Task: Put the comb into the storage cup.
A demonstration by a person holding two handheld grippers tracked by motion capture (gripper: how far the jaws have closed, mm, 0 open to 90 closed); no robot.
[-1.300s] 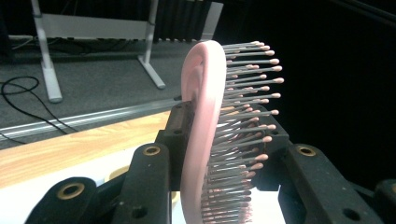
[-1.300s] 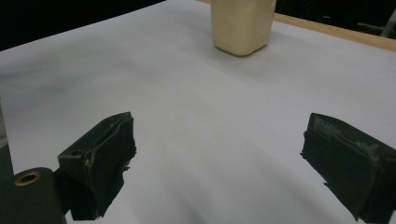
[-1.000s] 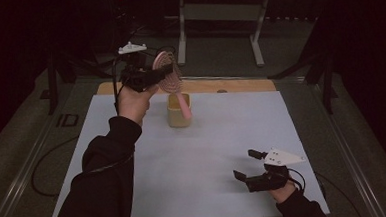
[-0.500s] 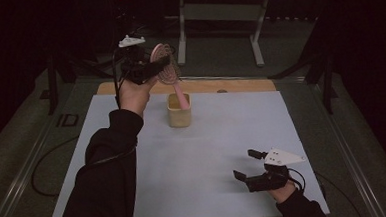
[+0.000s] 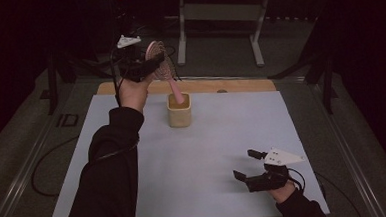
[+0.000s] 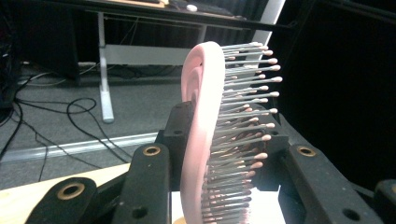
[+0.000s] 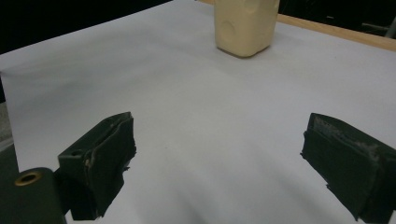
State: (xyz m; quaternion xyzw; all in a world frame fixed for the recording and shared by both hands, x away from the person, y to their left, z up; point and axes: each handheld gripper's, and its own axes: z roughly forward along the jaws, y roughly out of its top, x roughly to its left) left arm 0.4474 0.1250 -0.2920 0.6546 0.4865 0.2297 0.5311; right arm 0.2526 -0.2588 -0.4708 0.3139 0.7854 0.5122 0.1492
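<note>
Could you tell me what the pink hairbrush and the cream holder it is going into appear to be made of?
The hairbrush looks like smooth, matte pink plastic, judging by its moulded, even rim; its thin grey pins with pale rounded tips could be metal or plastic. The holder looks like matte cream plastic or ceramic: soft rounded corners, a moulded dimple, no gloss.

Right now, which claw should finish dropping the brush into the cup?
Left. The left claw already grips the brush, its handle tip at the cup. The right claw sits open, near the table's front edge.
</note>
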